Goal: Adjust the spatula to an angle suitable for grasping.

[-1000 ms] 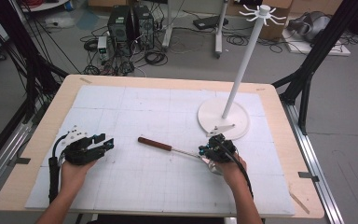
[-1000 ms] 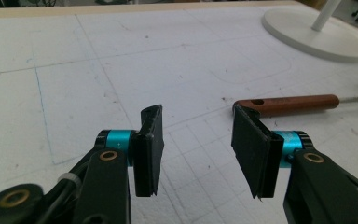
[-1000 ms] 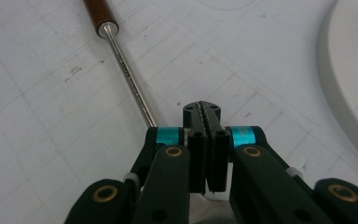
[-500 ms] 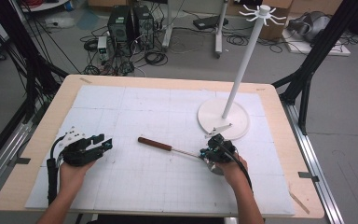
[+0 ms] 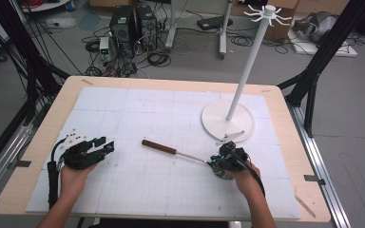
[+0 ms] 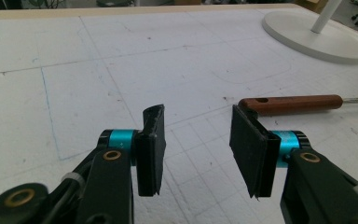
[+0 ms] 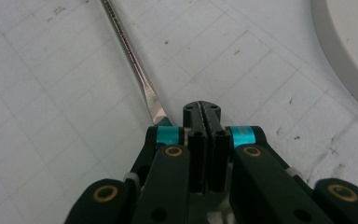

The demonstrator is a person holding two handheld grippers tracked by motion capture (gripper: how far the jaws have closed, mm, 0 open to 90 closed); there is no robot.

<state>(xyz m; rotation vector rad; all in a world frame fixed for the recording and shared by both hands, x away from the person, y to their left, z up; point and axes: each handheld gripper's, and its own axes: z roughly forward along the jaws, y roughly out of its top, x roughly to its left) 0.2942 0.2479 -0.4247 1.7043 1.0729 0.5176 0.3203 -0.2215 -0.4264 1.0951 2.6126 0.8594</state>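
While the spatula (image 5: pixel 173 150) lies flat mid-counter, unlifted and well short of the rack (image 5: pixel 228 118), the right gripper (image 5: pixel 220 164) sits at its blade end with jaws pinched shut, and the left gripper (image 5: pixel 105 148) waits half open, empty.

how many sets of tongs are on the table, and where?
2. The left tongs sit at the mat's left side, jaws apart with nothing between them. The right tongs are shut at the metal end of the wooden-handled utensil, by the white stand.

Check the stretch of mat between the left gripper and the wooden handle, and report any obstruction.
Nothing visible stands in the way: bare white mat lies between the open left gripper and the tool's wooden handle.
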